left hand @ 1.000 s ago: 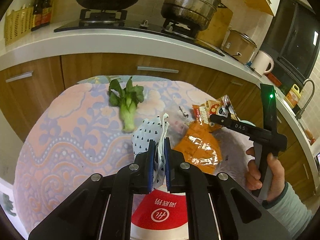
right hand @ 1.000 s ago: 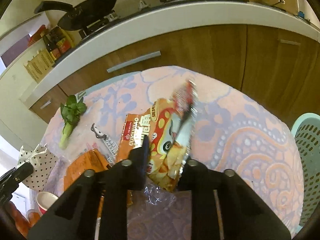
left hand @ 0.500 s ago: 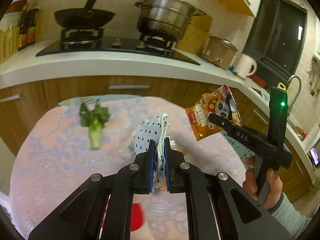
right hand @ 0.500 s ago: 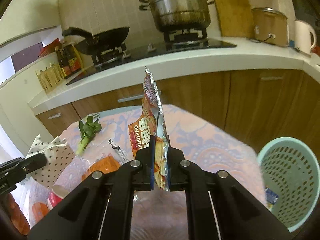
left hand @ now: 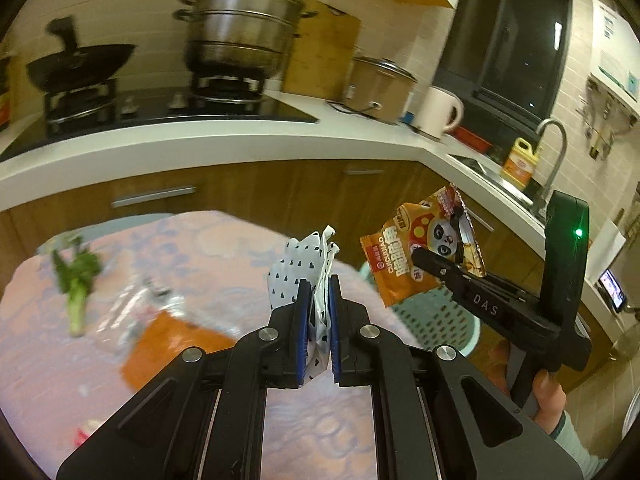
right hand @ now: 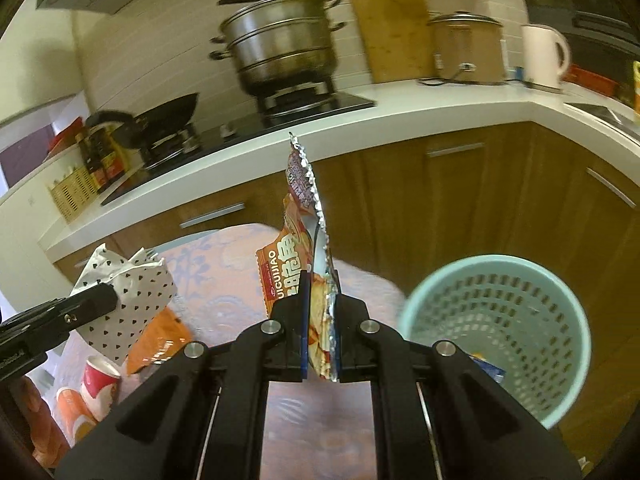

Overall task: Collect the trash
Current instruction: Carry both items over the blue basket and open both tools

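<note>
A: The right gripper (right hand: 319,304), clamped on the snack wrapper (right hand: 298,248), has lifted it off the table (right hand: 224,280), near the teal basket (right hand: 496,320).

B: The left gripper (left hand: 319,300) stays pinched on spotted paper (left hand: 298,268). Both look ready for dropping.

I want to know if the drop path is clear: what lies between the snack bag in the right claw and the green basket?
Nothing. In the right wrist view the snack bag hangs in the right claw, with only bare tablecloth edge before the green basket.
</note>
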A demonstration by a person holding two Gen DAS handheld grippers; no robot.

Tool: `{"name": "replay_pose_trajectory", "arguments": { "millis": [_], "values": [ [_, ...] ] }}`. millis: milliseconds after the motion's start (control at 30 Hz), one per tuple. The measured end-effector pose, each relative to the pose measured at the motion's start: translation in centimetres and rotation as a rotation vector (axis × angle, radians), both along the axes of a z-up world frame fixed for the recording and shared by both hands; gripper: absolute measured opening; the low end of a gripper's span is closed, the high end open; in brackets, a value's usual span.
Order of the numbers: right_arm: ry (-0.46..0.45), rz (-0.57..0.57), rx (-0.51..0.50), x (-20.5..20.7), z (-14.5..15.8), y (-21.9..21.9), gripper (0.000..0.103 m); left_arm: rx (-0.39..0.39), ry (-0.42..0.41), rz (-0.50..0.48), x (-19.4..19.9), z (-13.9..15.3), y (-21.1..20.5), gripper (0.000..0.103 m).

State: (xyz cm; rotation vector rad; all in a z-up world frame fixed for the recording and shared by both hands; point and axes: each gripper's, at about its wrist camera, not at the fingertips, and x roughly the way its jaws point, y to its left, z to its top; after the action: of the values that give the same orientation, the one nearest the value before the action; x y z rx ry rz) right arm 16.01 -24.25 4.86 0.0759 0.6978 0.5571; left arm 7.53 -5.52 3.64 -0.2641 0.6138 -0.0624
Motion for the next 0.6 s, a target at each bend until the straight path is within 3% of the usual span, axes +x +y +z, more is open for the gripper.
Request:
{"name": "replay_pose_trajectory", "arguments": {
  "millis": [367, 600],
  "values": [
    [0.010, -0.154, -0.033, 2.2, -1.3, -8.7, 0.006, 0.022, 0.024, -0.149, 6.0, -0.7, -8.2, 0.007],
    [0.113, -0.228, -0.028, 4.6, -4.6, -12.5, 0.007, 0.020, 0.110, -0.196, 9.7, -4.5, -12.0, 0.008]
  ]
}}
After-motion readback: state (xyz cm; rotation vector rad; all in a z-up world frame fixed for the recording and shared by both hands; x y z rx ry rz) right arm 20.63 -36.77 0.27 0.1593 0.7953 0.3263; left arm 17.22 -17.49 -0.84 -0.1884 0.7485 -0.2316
